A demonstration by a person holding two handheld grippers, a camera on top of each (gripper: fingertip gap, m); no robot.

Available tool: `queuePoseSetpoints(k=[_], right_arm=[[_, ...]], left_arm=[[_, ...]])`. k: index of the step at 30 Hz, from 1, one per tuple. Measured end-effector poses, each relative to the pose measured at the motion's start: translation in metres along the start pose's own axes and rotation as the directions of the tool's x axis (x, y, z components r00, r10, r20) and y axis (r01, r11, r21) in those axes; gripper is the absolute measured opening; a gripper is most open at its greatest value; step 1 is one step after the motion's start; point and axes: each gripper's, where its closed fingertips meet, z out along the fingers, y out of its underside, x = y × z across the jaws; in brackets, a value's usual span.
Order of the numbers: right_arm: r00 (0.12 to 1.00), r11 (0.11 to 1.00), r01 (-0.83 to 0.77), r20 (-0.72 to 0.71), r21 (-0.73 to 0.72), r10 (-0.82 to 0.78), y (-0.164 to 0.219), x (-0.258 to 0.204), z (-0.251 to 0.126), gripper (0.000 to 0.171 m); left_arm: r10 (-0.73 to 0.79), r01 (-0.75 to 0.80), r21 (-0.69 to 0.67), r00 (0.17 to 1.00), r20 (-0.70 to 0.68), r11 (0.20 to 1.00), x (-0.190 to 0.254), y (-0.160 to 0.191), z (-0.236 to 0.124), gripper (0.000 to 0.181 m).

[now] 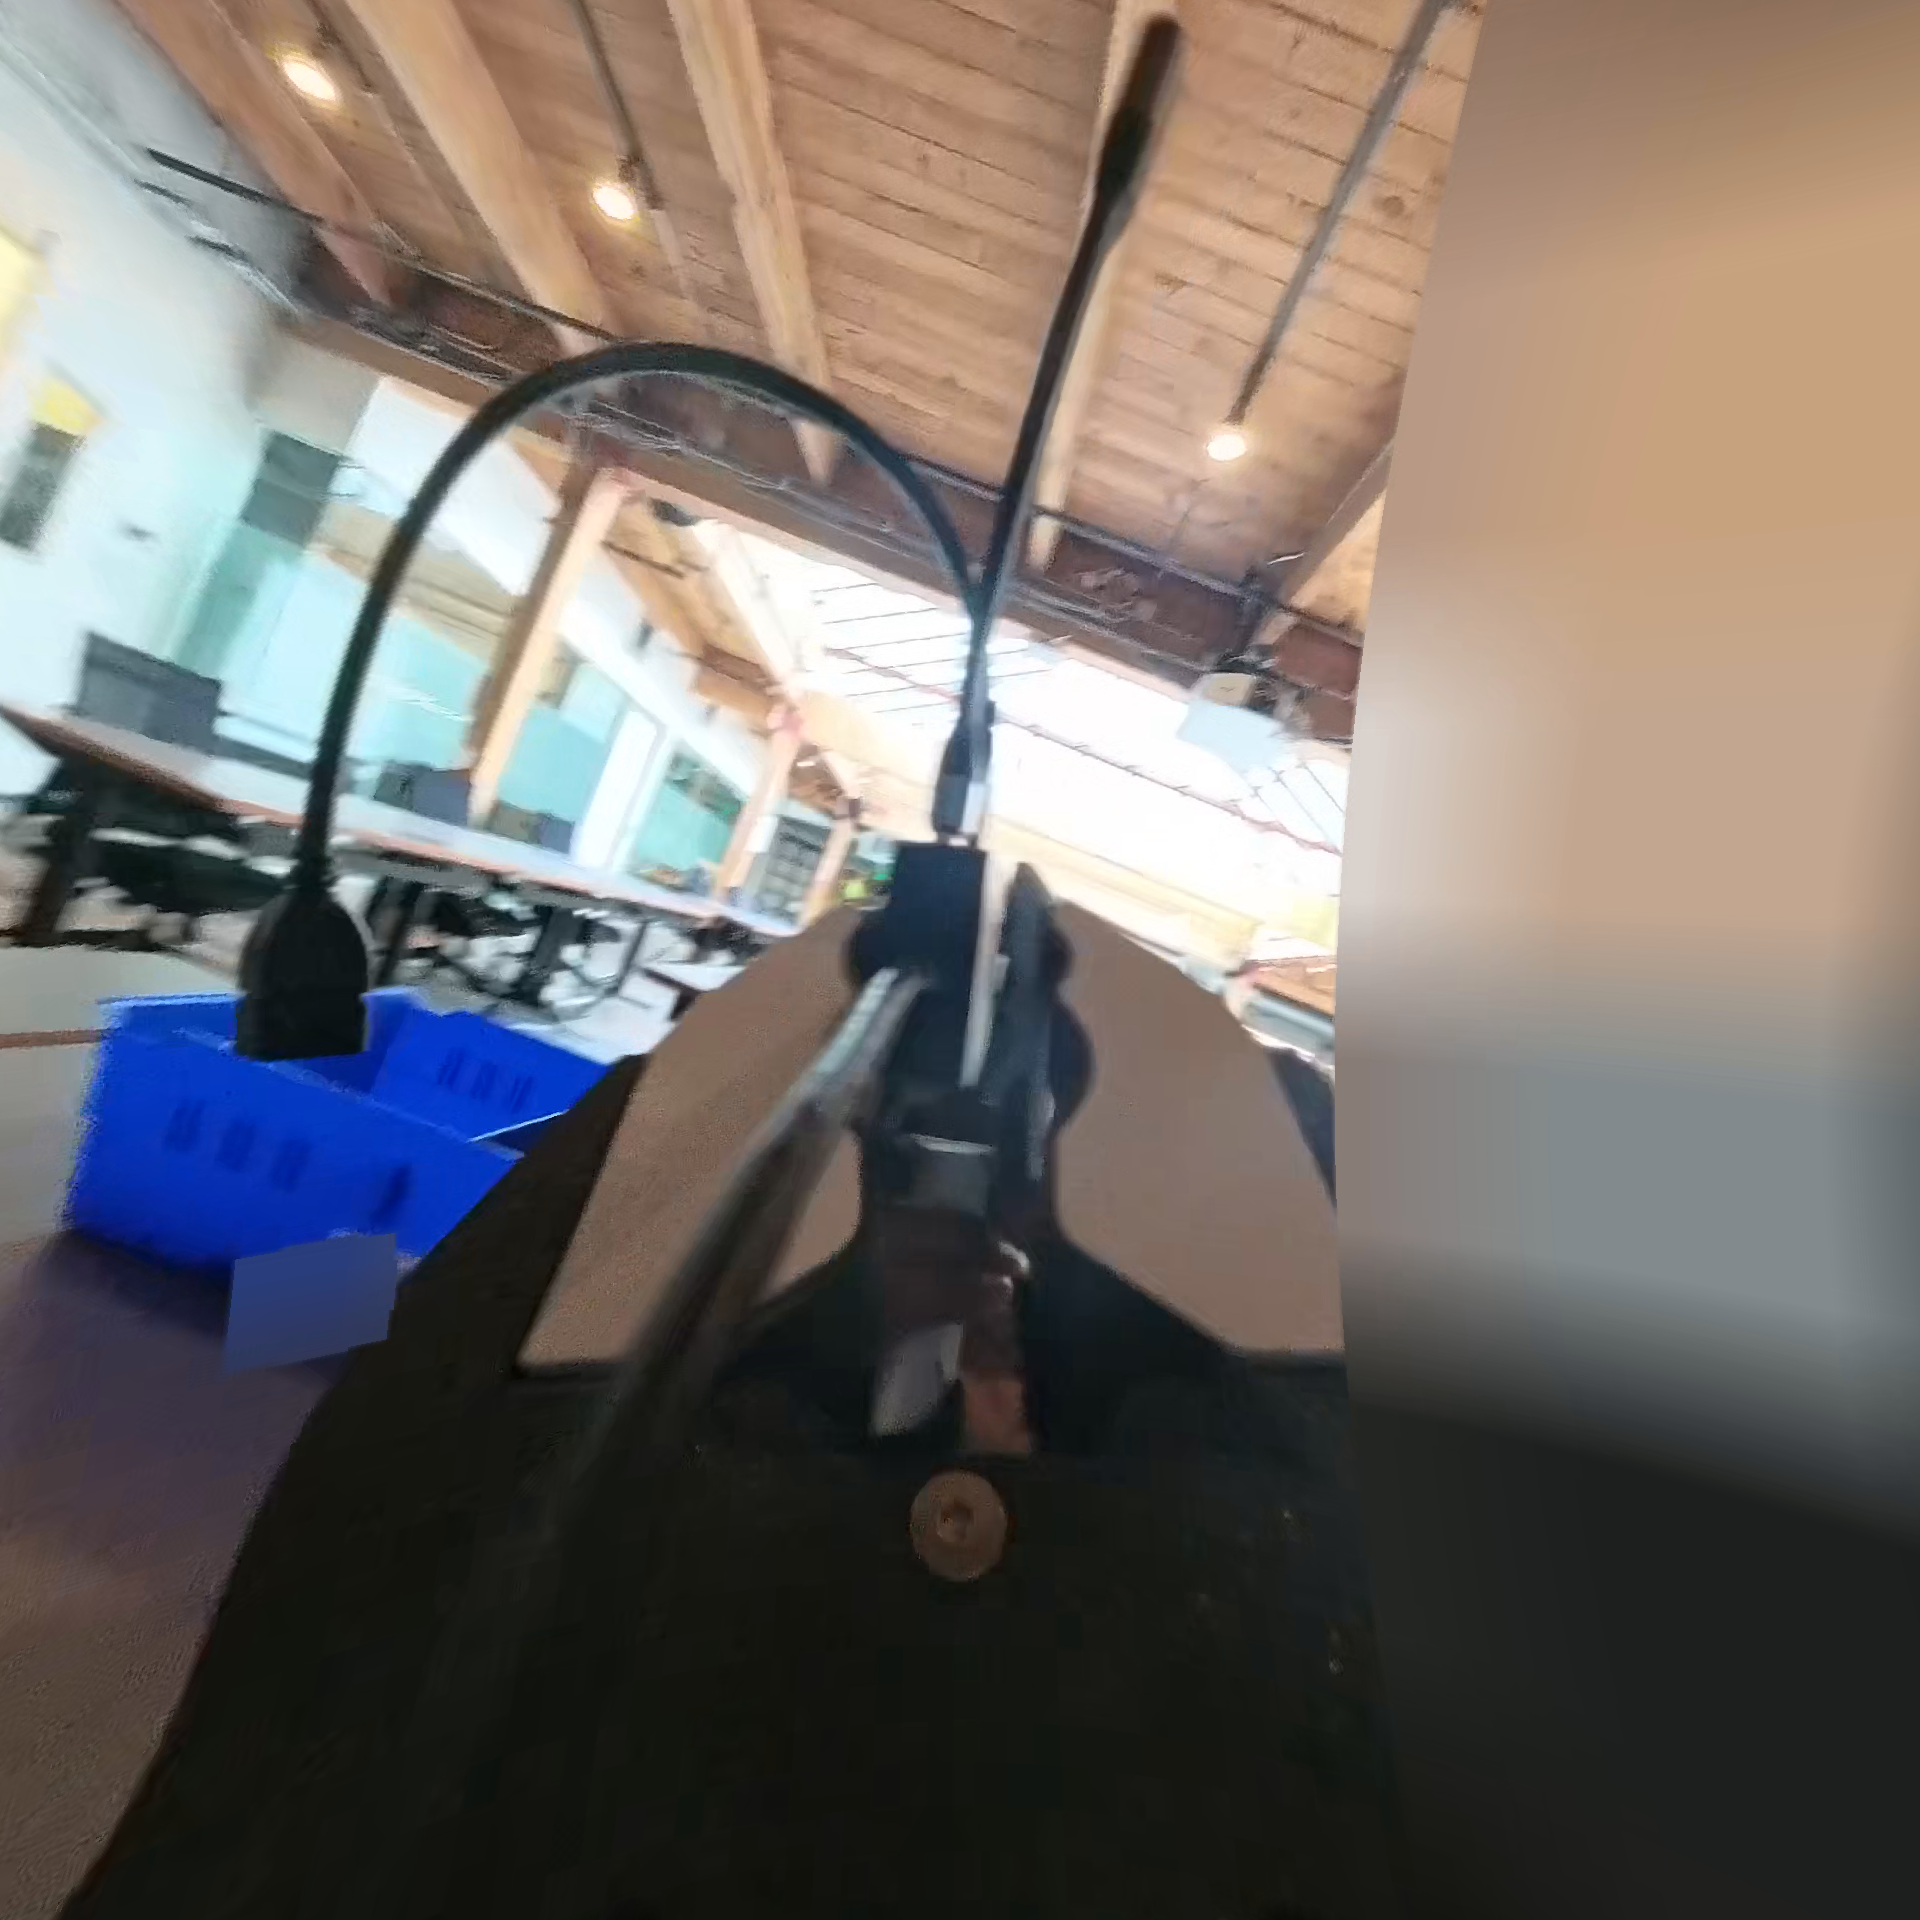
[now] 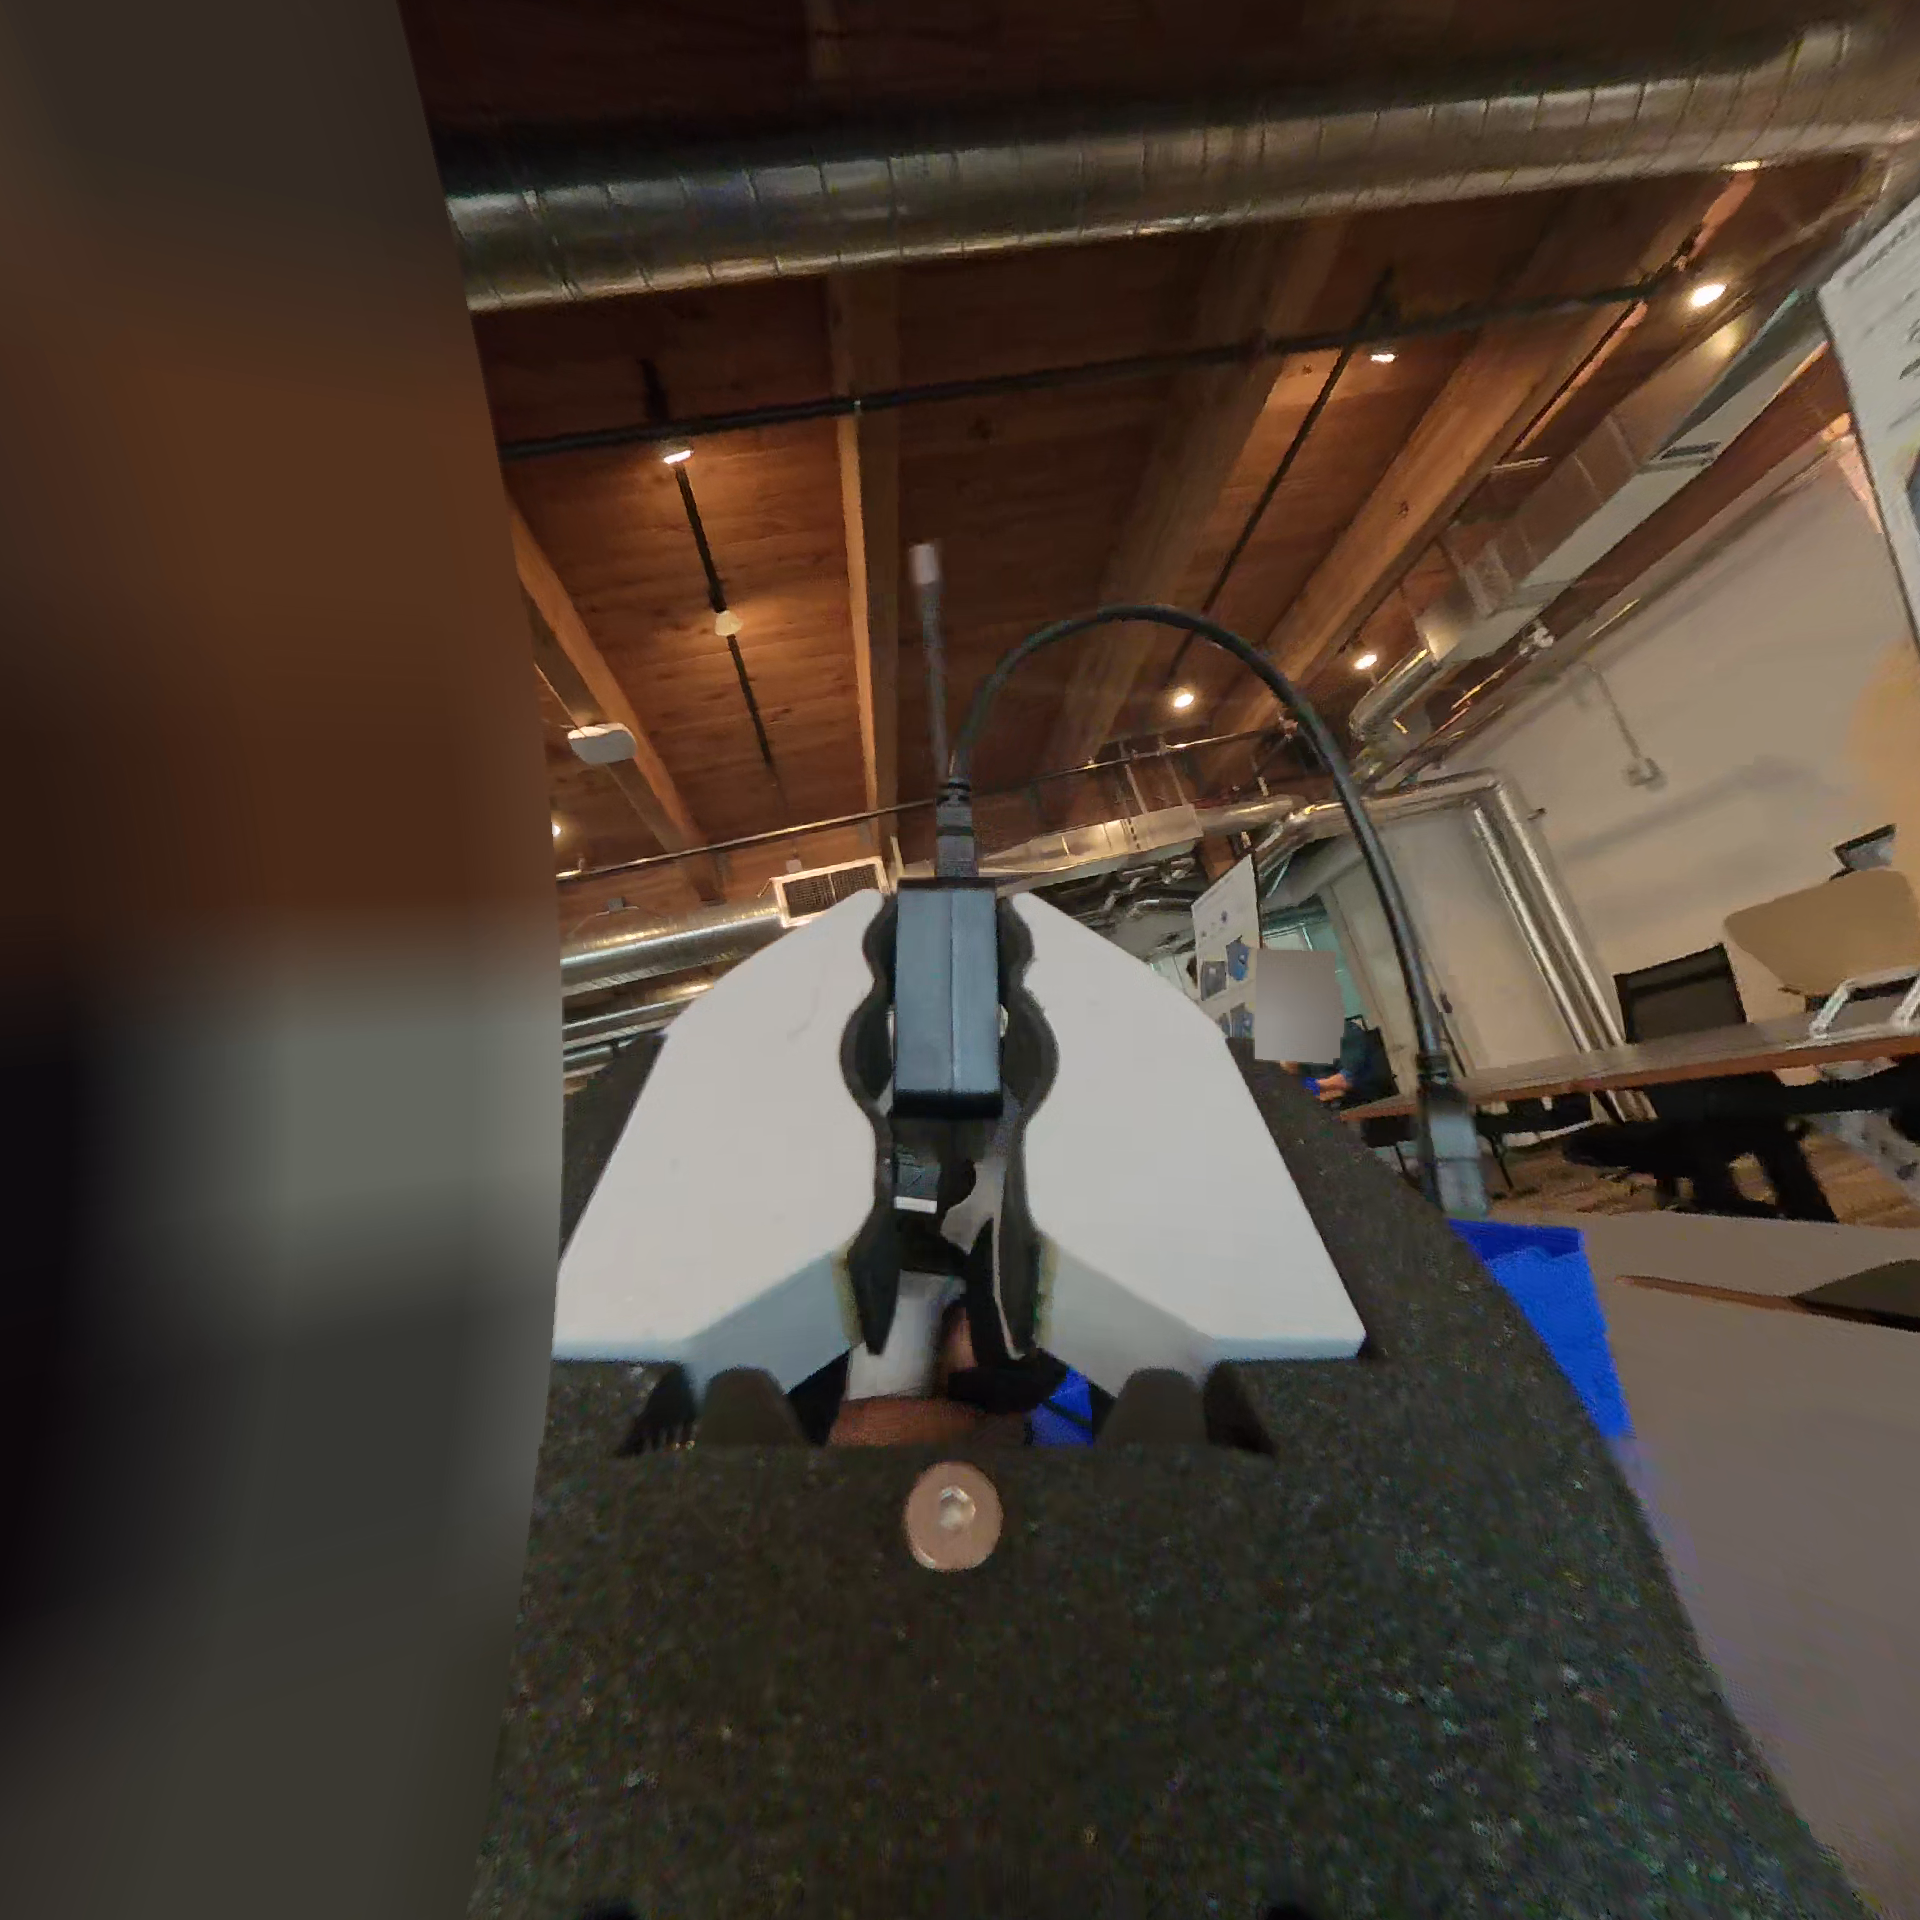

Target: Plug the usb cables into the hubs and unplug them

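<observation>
Both grippers are tilting upward toward the ceiling beams; the counter (image 2: 1766, 1455) is showing only at the edges.

Right gripper (image 2: 945, 997): its white fingers (image 2: 748, 1122) are closing tight on a small black hub (image 2: 945, 997), which is standing upright between them. A black cable (image 2: 1299, 707) is leaving the hub's top end, arching over to the right and hanging down to a dark plug (image 2: 1449, 1143) that is dangling above the blue bin (image 2: 1538, 1320). A second, thin stalk with a silvery tip (image 2: 925, 566) is rising behind the hub; I cannot tell what it belongs to.

Left gripper (image 1: 935, 956): the view is blurring, but the fingers (image 1: 717, 1143) are pinching nearly shut on a dark block, probably a hub (image 1: 935, 883), with a short cable (image 1: 665, 364) looping up and left to a black plug (image 1: 301, 977) hanging over the blue bin (image 1: 260, 1132). A straight dark stalk (image 1: 1101, 312) is pointing up beside it.

Judgement on the step: the loose plugs are hanging free, so this looks like a pause between plugging and unplugging. To do it well:
- keep one gripper clamping its hub squarely, port end clear;
- let the dangling plug settle before reaching for it;
- line the plug up straight with the port and push along its axis, not sideways, so the hub is not twisting out of the fingers.
</observation>
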Motion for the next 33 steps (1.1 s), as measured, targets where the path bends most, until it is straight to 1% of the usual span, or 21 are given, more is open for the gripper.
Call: queuePoseSetpoints(k=[1,3,4,6,9,11,12,14,16,19,22,23,24,27,28,30,31,32,33], right_arm=[[1.0,1.0,-0.013,-0.008,-0.005,0.013,0.005,0.001,0.001,0.017],[0.998,0.997,-0.061,0.002,-0.039,0.061,0.016,0.002,0.003,0.016],[0.996,0.992,-0.09,0.016,-0.088,0.092,0.023,0.002,0.004,0.017],[0.991,0.96,-0.113,0.046,-0.255,0.128,0.045,0.0,0.006,0.016],[0.993,0.883,-0.028,0.086,-0.469,0.077,0.072,-0.005,0.002,0.017],[0.991,0.817,0.04,0.126,-0.576,0.041,0.087,-0.011,-0.004,0.017],[0.991,0.777,0.075,0.136,-0.626,0.014,0.096,-0.012,-0.007,0.017],[0.987,0.685,0.145,0.155,-0.714,-0.047,0.112,-0.012,-0.014,0.018],[0.973,0.623,0.221,0.214,-0.75,-0.087,0.121,-0.017,-0.021,0.021],[0.94,0.59,0.338,0.29,-0.733,-0.178,0.119,-0.018,-0.023,0.025],[0.938,0.563,0.341,0.313,-0.753,-0.149,0.127,-0.023,-0.027,0.025],[0.945,0.567,0.326,0.285,-0.757,-0.162,0.13,-0.02,-0.026,0.023],[0.954,0.6,0.3,0.24,-0.742,-0.18,0.131,-0.015,-0.021,0.022],[0.982,0.779,0.188,0.136,-0.599,-0.132,0.12,-0.013,-0.002,0.017],[0.986,0.819,0.165,0.115,-0.549,-0.121,0.114,-0.011,0.001,0.017],[0.992,0.871,0.127,0.078,-0.474,-0.103,0.101,-0.008,0.004,0.017],[0.994,0.888,0.106,0.065,-0.446,-0.086,0.096,-0.007,0.005,0.017],[0.996,0.9,0.086,0.063,-0.428,-0.065,0.093,-0.008,0.005,0.017],[0.997,0.908,0.07,0.061,-0.414,-0.05,0.091,-0.008,0.005,0.017]], left_arm=[[0.044,-0.043,-0.006,0.999,0.03,0.999,-0.004,-0.002,-0.003,0.02],[0.121,-0.121,-0.018,0.992,0.038,0.993,-0.004,-0.008,-0.01,0.019],[0.138,-0.137,-0.042,0.99,0.037,0.99,-0.003,-0.012,-0.013,0.019],[0.171,-0.168,-0.081,0.985,0.035,0.982,-0.001,-0.02,-0.022,0.018],[0.182,-0.177,-0.177,0.983,0.011,0.968,0.002,-0.023,-0.034,0.019],[0.184,-0.187,-0.214,0.982,-0.033,0.959,0.009,-0.022,-0.038,0.011],[0.179,-0.183,-0.226,0.983,-0.042,0.957,0.01,-0.022,-0.04,0.017],[0.178,-0.182,-0.262,0.983,-0.041,0.948,0.009,-0.017,-0.041,0.017],[0.142,-0.153,-0.318,0.988,-0.055,0.936,0.01,-0.009,-0.042,0.017],[0.113,-0.123,-0.357,0.992,-0.051,0.926,0.011,-0.003,-0.043,0.017],[0.05,-0.075,-0.393,0.996,-0.074,0.916,0.013,0.005,-0.043,0.018],[0.042,-0.066,-0.392,0.997,-0.07,0.918,0.012,0.006,-0.043,0.018],[0.059,-0.073,-0.36,0.997,-0.05,0.93,0.008,0.001,-0.041,0.018],[0.09,-0.095,-0.216,0.995,-0.034,0.972,0.008,-0.013,-0.032,0.023],[0.097,-0.101,-0.209,0.995,-0.028,0.973,0.008,-0.012,-0.03,0.029],[0.113,-0.119,-0.274,0.993,-0.038,0.954,0.008,-0.001,-0.029,0.042],[0.113,-0.126,-0.309,0.992,-0.059,0.943,0.01,0.004,-0.03,0.046],[0.108,-0.124,-0.329,0.992,-0.067,0.936,0.011,0.008,-0.03,0.046],[0.106,-0.119,-0.334,0.993,-0.056,0.935,0.009,0.009,-0.03,0.042]])
